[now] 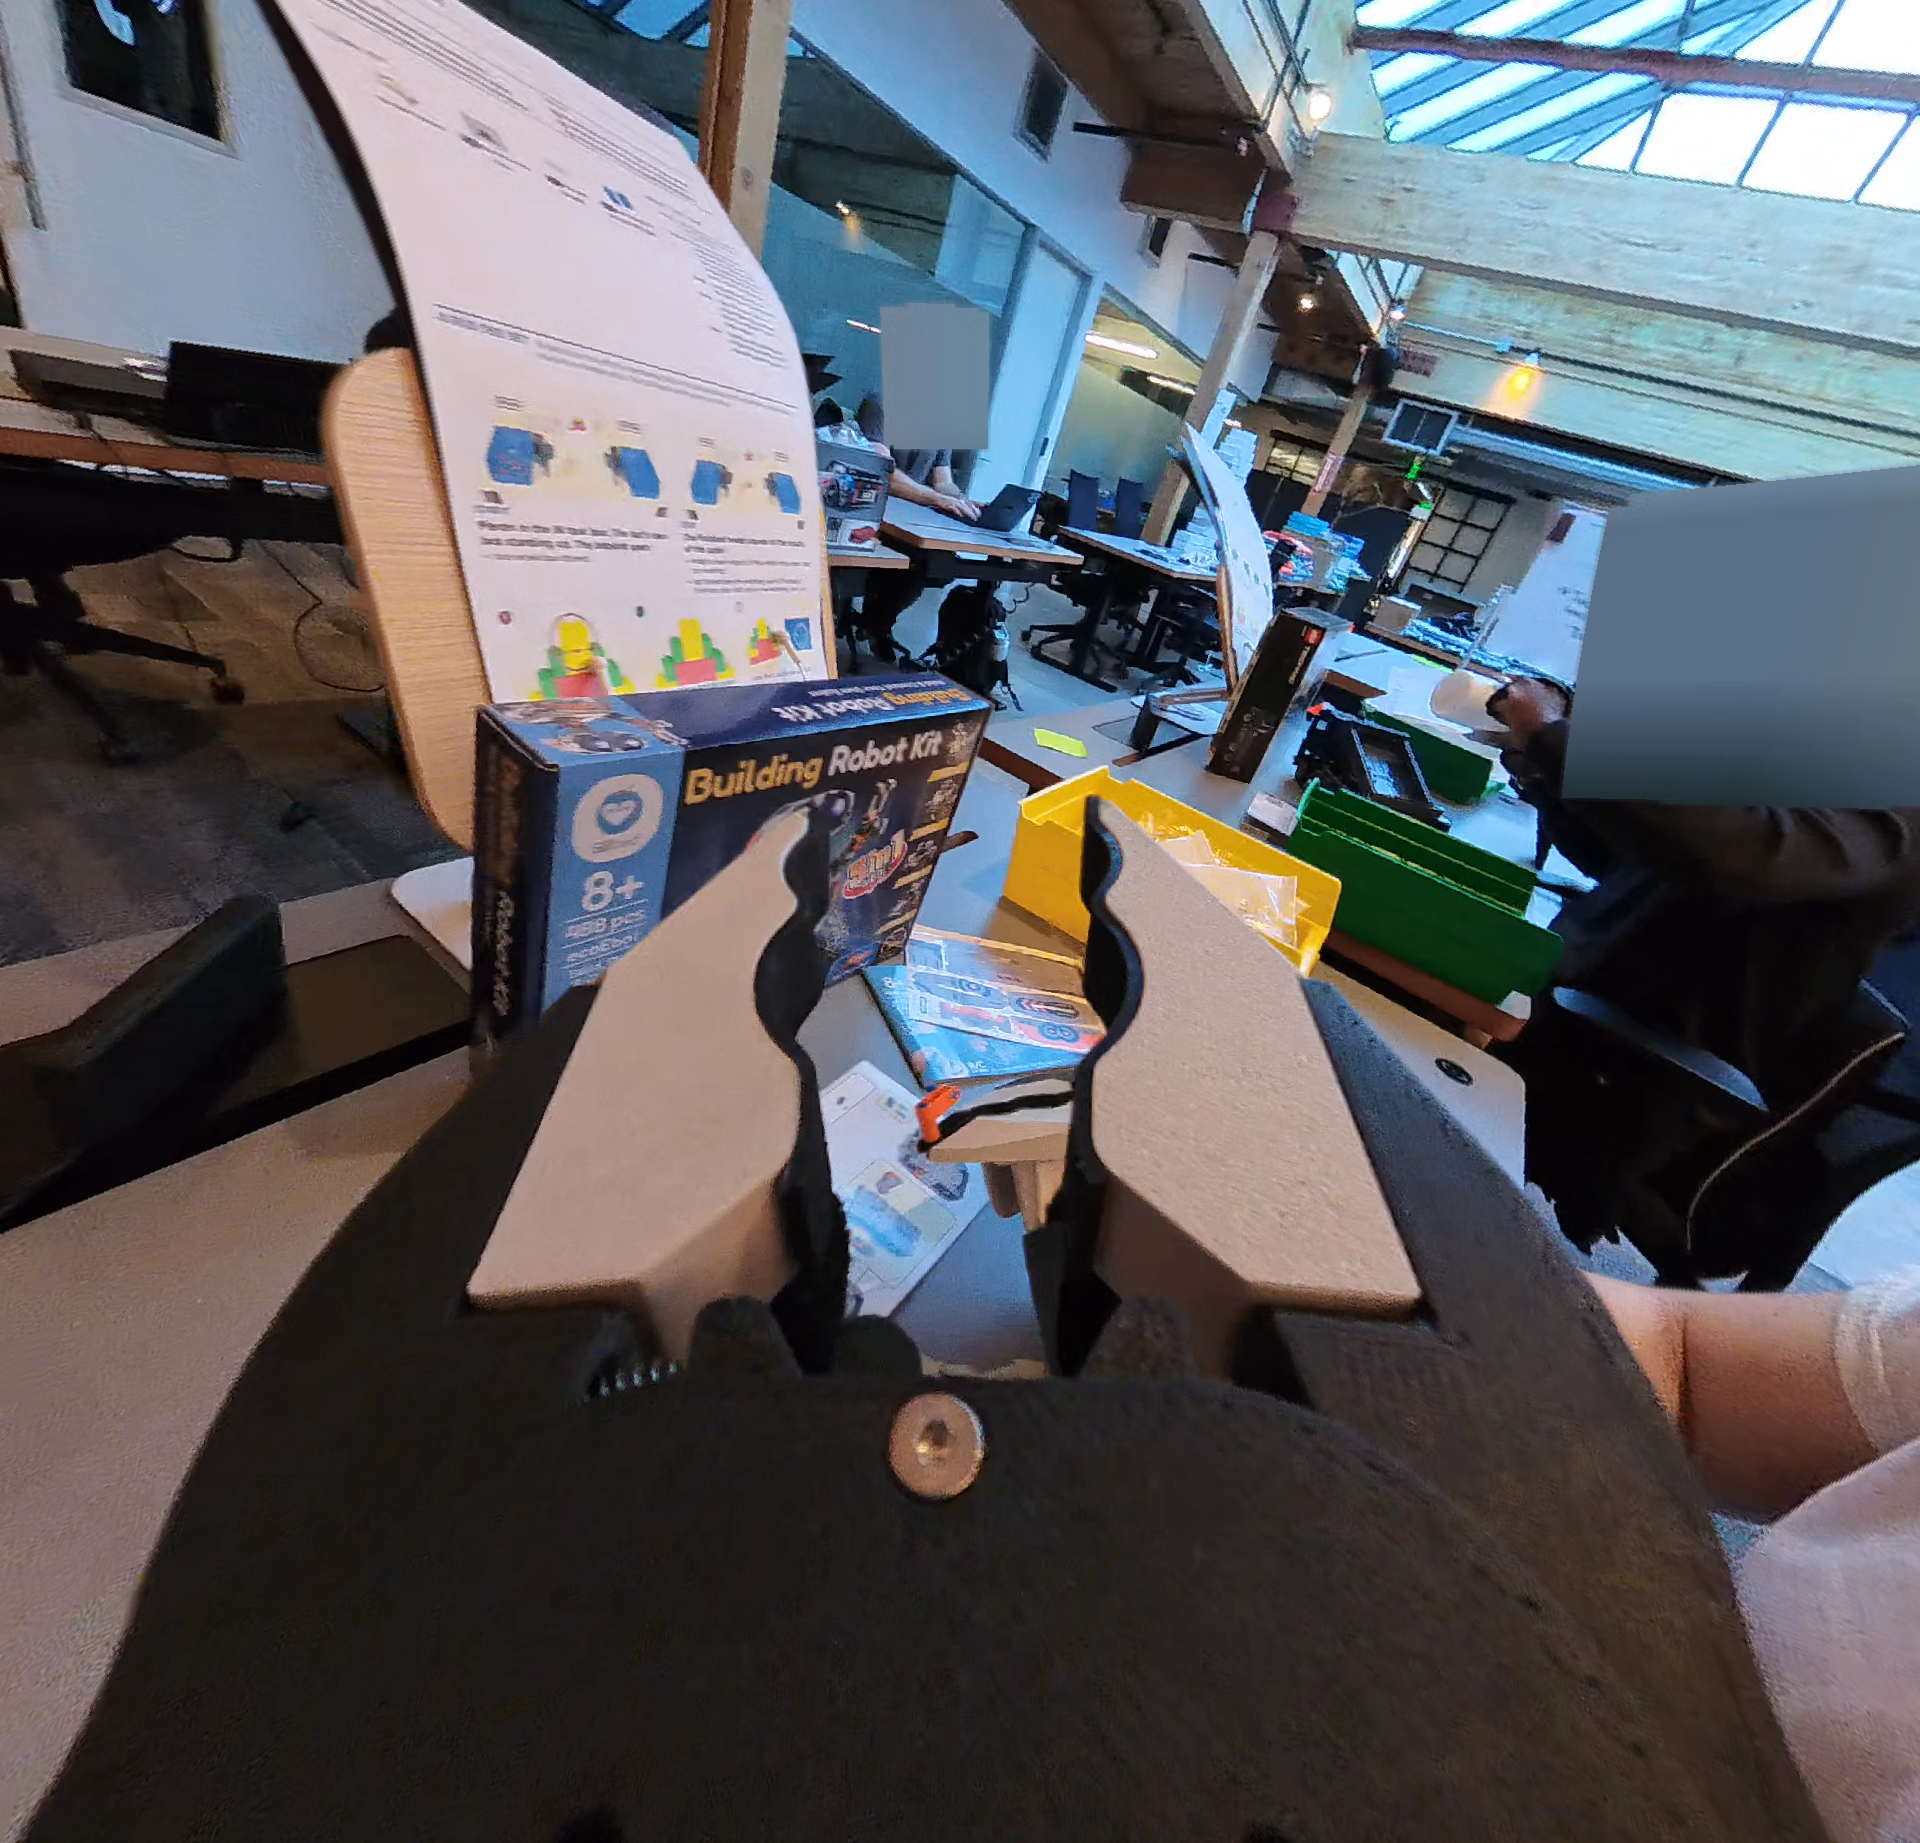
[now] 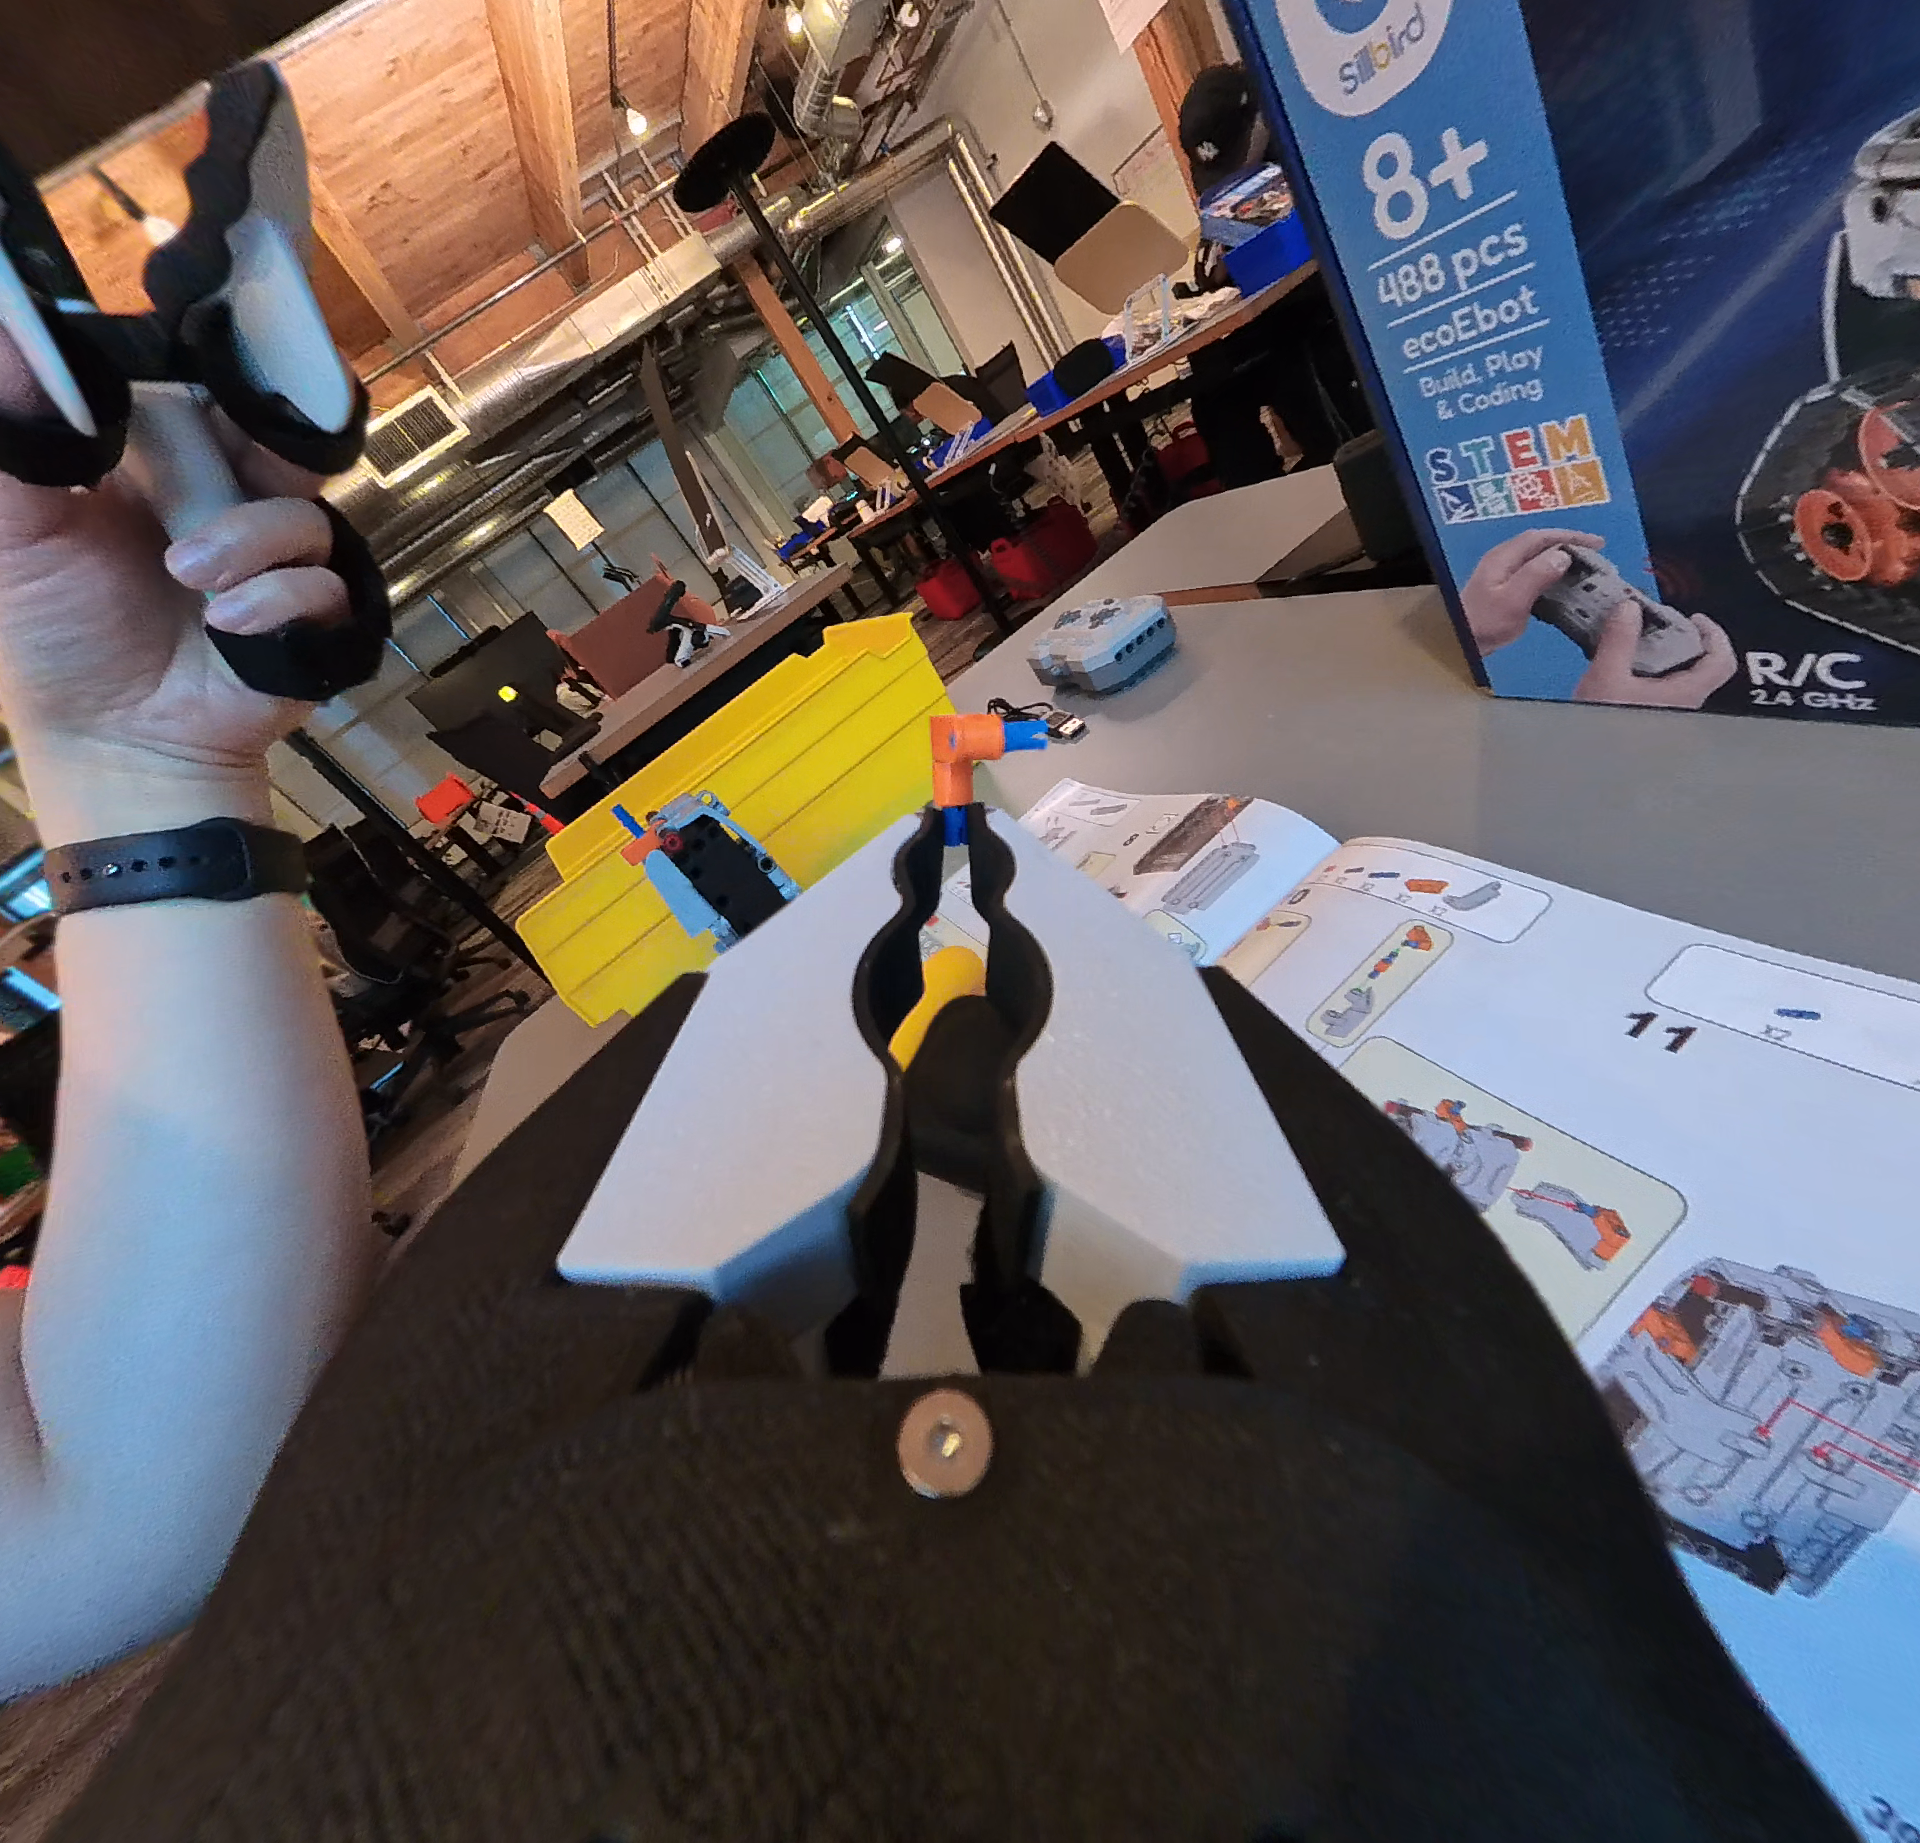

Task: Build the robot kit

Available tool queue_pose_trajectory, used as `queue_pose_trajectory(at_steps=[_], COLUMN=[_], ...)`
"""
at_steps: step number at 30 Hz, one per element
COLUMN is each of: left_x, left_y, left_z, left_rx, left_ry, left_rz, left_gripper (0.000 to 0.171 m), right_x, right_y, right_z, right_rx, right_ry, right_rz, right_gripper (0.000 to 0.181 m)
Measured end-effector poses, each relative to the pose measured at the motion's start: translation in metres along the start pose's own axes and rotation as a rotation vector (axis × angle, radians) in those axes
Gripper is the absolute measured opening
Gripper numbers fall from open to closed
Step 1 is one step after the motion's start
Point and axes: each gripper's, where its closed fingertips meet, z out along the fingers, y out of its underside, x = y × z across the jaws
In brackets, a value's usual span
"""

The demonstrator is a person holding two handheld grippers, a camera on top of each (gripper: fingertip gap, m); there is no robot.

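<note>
Left tool (image 1: 940, 837): matte black textured body, two light grey wedge-shaped fingers (image 1: 675, 1087) with wavy black inner pads, one silver countersunk screw (image 1: 935, 1443) centred at the base. A small spring shows near the left finger's root. Right tool (image 2: 961, 827): same build, same screw (image 2: 943, 1443). Left wrist wears a black perforated watch band (image 2: 166, 863); black finger loops on the handle.

bright skylight daylight, fisheye edges, slight blur

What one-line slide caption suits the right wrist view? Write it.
Right gripper pinching an orange elbow piece above the open instruction booklet.
</note>
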Motion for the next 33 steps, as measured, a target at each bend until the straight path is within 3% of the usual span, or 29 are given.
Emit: queue_pose_trajectory(at_steps=[5,14,33], left_x=[0.000,0.016,0.010], left_y=[-0.013,-0.012,-0.008], left_z=[-0.010,-0.001,-0.002], left_rx=[0.074,0.048,0.032], left_ry=[0.018,0.032,-0.011], left_rz=[-0.025,0.036,0.035], left_gripper=[0.045,0.044,0.044], right_x=[0.005,0.016,0.018], right_y=[0.004,-0.001,-0.001], right_z=[-0.004,-0.011,-0.014], right_rx=[-0.015,0.020,0.032], right_ry=[0.033,0.101,0.150], right_rz=[-0.032,-0.047,-0.086], right_gripper=[0.003,0.003,0.003])
